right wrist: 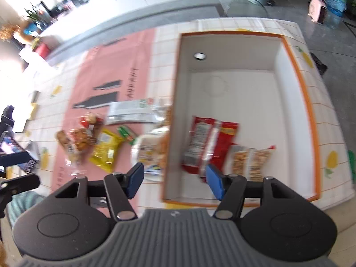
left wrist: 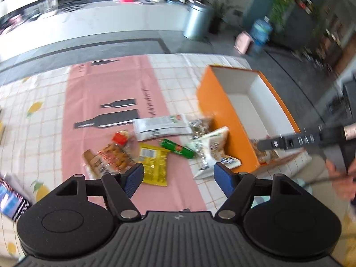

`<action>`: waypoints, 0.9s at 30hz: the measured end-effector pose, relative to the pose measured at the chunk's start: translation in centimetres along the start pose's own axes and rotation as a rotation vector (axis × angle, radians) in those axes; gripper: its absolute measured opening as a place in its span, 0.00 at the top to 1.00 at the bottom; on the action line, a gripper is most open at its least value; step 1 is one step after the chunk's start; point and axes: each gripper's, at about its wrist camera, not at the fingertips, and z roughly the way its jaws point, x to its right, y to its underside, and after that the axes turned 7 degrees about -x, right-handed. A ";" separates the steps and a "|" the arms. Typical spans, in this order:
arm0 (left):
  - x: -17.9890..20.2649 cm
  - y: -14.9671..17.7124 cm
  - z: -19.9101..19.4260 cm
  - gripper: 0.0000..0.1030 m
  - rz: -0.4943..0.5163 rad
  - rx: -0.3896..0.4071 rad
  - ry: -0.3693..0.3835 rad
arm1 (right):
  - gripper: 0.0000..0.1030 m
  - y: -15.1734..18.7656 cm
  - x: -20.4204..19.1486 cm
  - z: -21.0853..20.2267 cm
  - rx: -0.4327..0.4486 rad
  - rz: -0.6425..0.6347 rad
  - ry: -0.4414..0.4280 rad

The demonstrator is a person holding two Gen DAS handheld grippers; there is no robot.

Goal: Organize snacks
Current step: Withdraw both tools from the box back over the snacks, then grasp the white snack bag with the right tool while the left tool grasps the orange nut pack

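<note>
Left hand-held gripper (left wrist: 178, 174) angles down over loose snack packets (left wrist: 153, 164), jaws spread, empty. Right hand-held gripper (right wrist: 174, 175) tilts over the orange box (right wrist: 308, 102), jaws apart, empty.

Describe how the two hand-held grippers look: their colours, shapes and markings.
Both look alike. The left hand-held gripper and the right hand-held gripper each have two blue ribbed pads on black jointed links with silver pins, two round black housings, and a grey ridged body bearing a small logo.
</note>
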 end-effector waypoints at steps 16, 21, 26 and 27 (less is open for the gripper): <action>-5.6 4.4 2.3 0.18 -0.112 0.137 -0.089 | 0.41 8.6 -9.4 5.7 0.427 -0.143 0.248; -4.6 3.9 4.1 0.18 -0.002 0.120 -0.132 | 0.43 8.0 -10.5 8.4 0.410 -0.209 0.312; -4.8 2.8 5.9 0.18 0.105 0.086 -0.164 | 0.43 7.0 -11.1 10.5 0.404 -0.253 0.385; -5.0 2.5 6.4 0.18 0.124 0.072 -0.166 | 0.43 6.7 -11.2 10.9 0.397 -0.264 0.400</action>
